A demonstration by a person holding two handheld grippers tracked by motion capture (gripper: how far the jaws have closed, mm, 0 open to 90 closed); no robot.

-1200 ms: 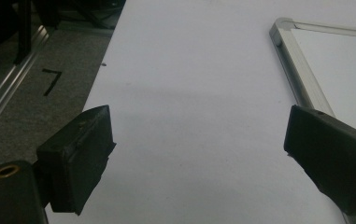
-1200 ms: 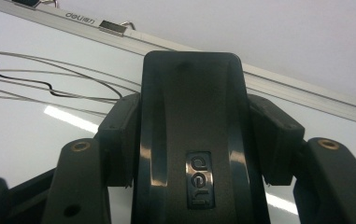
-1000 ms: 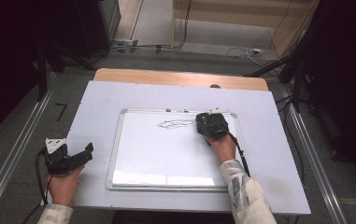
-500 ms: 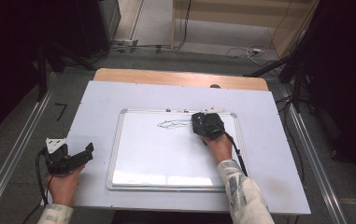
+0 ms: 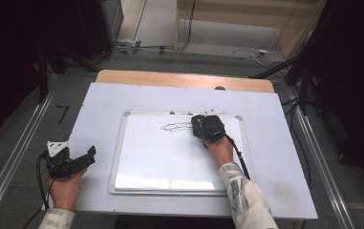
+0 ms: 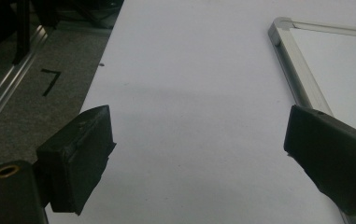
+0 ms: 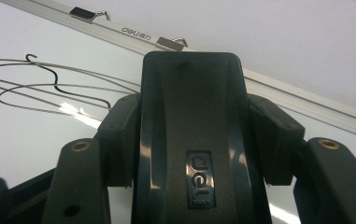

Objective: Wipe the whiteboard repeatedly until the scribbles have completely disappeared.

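Observation:
A framed whiteboard (image 5: 170, 162) lies flat on the white table. A thin black scribble (image 5: 175, 127) runs near its top edge. My right gripper (image 5: 207, 128) is shut on a black eraser (image 7: 194, 130), which rests on the board just right of the scribble (image 7: 49, 88); the pads press on both of its sides. My left gripper (image 5: 90, 157) lies at the table's left edge, apart from the board. Its jaws stand open and hold nothing (image 6: 199, 140), with the board's metal frame (image 6: 297, 79) beside the right jaw.
A wooden strip (image 5: 170, 78) borders the table's far edge. Metal rails run along both sides on the floor, and a black "7" mark (image 5: 62, 113) sits on the floor at the left. The right gripper's cable (image 5: 239, 157) trails over the board's right side.
My right gripper has slid a little to the left along the board's top with the eraser, and the scribble's right end is now shorter. The left gripper has not moved.

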